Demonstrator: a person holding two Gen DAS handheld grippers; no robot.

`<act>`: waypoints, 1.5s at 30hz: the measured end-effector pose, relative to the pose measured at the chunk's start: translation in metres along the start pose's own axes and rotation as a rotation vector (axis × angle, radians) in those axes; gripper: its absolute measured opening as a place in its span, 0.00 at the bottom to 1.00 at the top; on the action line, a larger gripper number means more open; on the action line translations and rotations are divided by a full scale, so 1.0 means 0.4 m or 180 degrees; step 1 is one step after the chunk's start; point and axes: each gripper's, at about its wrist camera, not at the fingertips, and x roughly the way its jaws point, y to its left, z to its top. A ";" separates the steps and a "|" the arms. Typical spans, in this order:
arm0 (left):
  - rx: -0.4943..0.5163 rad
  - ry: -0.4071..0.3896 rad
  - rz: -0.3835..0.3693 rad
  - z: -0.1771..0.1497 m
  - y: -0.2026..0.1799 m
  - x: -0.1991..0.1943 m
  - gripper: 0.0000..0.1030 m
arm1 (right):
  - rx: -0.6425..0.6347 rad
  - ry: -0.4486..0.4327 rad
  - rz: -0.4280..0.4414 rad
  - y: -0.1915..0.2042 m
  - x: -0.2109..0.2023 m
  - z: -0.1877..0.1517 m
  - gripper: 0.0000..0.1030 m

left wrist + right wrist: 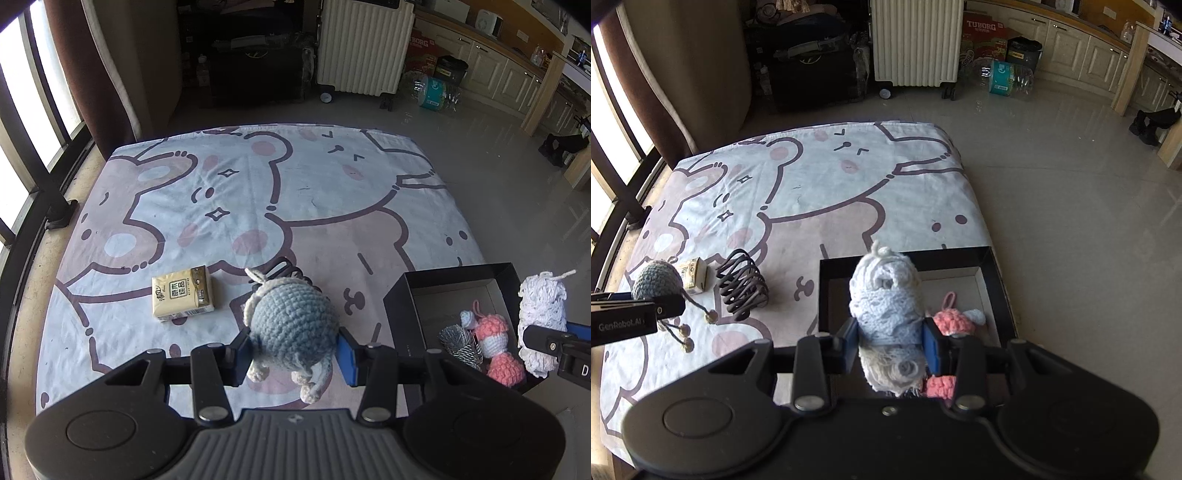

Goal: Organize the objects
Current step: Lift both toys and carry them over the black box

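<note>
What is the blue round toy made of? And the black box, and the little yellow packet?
Blue toy: crocheted yarn, soft and matte; you can see rows of stitches. Black box: looks like cardboard, smooth black outside, plain brownish inside. Yellow packet: probably tissues in thin, slightly shiny plastic wrap.

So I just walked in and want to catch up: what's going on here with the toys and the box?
A person is tidying with two handheld grippers. The left gripper is shut on a blue crochet toy, held above the cartoon sheet. The right gripper is shut on a white lace roll above the black box, which already holds a pink crochet toy. A tissue pack and a dark wire coil lie on the sheet.
</note>
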 end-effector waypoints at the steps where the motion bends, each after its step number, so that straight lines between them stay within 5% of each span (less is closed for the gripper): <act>1: 0.0010 0.0003 -0.0005 0.000 -0.006 0.002 0.46 | 0.0008 0.0004 -0.0009 -0.007 0.001 -0.002 0.36; 24: 0.0295 0.0009 -0.0215 0.001 -0.137 0.027 0.46 | 0.0205 0.0098 -0.0141 -0.121 0.024 -0.030 0.37; 45: 0.0078 0.0186 -0.0939 -0.007 -0.240 0.051 0.46 | 0.0313 0.0084 -0.0204 -0.166 0.043 -0.032 0.37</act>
